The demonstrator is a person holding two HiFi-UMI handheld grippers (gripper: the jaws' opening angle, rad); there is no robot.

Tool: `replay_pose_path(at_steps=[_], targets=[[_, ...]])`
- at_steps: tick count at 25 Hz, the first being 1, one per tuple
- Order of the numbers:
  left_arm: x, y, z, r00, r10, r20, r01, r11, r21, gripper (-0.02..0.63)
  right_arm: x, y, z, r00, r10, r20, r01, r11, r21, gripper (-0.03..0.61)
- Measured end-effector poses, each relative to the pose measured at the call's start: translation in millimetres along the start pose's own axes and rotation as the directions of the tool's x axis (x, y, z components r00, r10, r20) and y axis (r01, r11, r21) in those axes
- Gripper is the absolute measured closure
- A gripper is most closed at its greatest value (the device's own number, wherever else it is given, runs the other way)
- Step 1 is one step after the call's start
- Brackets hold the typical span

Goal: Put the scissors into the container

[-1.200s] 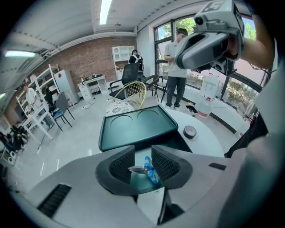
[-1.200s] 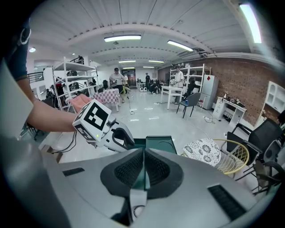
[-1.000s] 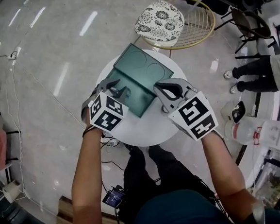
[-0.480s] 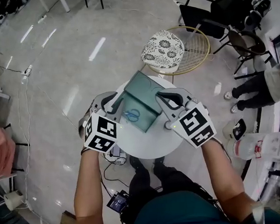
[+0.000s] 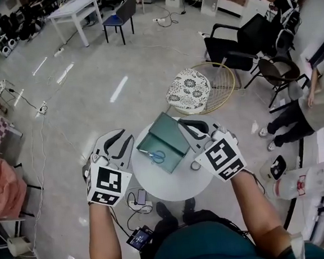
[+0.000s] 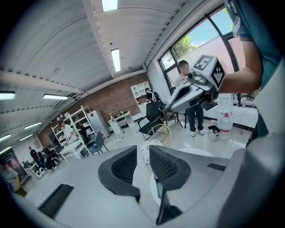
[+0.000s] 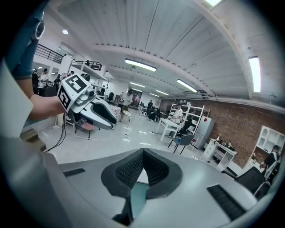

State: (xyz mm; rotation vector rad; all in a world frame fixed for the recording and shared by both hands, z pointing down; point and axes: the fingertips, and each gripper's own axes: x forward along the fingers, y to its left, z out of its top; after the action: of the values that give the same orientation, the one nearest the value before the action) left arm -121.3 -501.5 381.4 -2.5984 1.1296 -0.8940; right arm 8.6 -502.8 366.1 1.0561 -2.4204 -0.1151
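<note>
The scissors [image 5: 156, 155], with blue handles, lie inside the dark green container [image 5: 169, 132] on the round white table [image 5: 172, 182]. My left gripper [image 5: 123, 136] hangs left of the container, past the table's edge; in the left gripper view its jaws [image 6: 142, 153] stand a narrow gap apart with nothing between them. My right gripper [image 5: 179, 124] sits at the container's right side. In its own view the pads [image 7: 143, 152] meet at the tip, shut on nothing, and a strip of the green container [image 7: 138, 196] shows below them.
A wire chair with a patterned cushion [image 5: 189, 90] stands just beyond the table. Black chairs [image 5: 239, 40] and a standing person [image 5: 312, 104] are at the right. A water jug [image 5: 301, 179] sits on the floor to the right, and cables with a power strip [image 5: 137, 199] lie under the table.
Both grippers have drawn back from the container, the left one out past the table's left edge. The scissors, not visible a second ago, now lie in the container. The head view looks from farther off.
</note>
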Motion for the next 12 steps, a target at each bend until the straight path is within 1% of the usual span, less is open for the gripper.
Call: replay_pose_path(at_steps=[7, 12], targets=[[-57.7, 10.9, 48.6, 0.996, 0.067, 0.067, -0.069, 0.997, 0.02, 0.511, -42.7, -5.4, 49.9, 0.998, -0.037, 0.057, 0.039, 0.999, -0.032, 0.541], [-78.9, 2.3, 61.1, 0.994, 0.081, 0.077, -0.084, 0.996, 0.036, 0.511, -61.5, -3.7, 59.0, 0.996, -0.047, 0.076, 0.05, 0.998, -0.036, 0.541]])
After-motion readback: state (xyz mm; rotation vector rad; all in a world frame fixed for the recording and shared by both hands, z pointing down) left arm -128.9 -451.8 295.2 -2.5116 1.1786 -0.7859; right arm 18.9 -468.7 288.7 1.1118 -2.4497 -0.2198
